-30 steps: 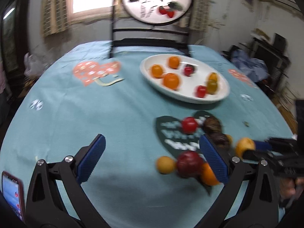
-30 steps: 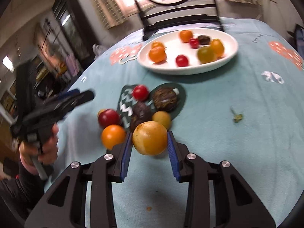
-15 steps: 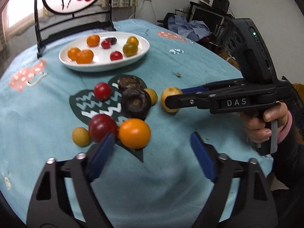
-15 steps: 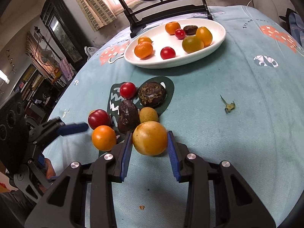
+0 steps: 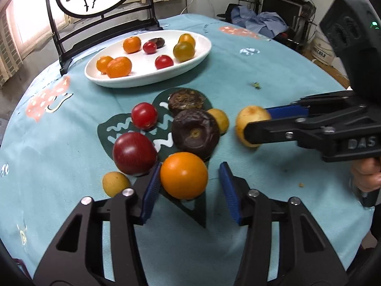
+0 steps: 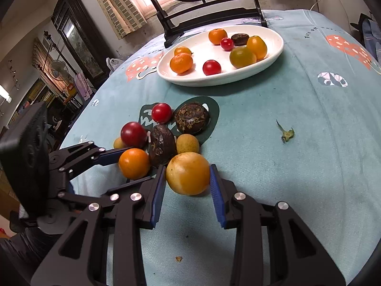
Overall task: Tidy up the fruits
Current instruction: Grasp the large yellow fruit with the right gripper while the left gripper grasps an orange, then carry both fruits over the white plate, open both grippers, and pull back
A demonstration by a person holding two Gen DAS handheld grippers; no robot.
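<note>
My right gripper (image 6: 187, 182) is shut on a yellow-orange fruit (image 6: 188, 172) just above the cloth; it also shows in the left wrist view (image 5: 250, 125). My left gripper (image 5: 188, 188) is open around an orange fruit (image 5: 183, 175), its left pad touching, the right pad apart. Beside it lie a dark red tomato (image 5: 134, 153), a wrinkled dark fruit (image 5: 195, 132), a small red tomato (image 5: 144, 115), another dark fruit (image 5: 187, 99) and small yellow fruits (image 5: 115, 183). The white oval plate (image 5: 142, 78) at the back holds several fruits.
A black chair (image 5: 102, 23) with a painted round back stands behind the plate. A small green leaf scrap (image 6: 287, 133) lies on the teal tablecloth (image 6: 309, 143) to the right. The table edge falls away on the right, toward clutter.
My left gripper has moved forward and narrowed around the orange fruit. My right gripper keeps hold of the yellow-orange fruit, almost still.
</note>
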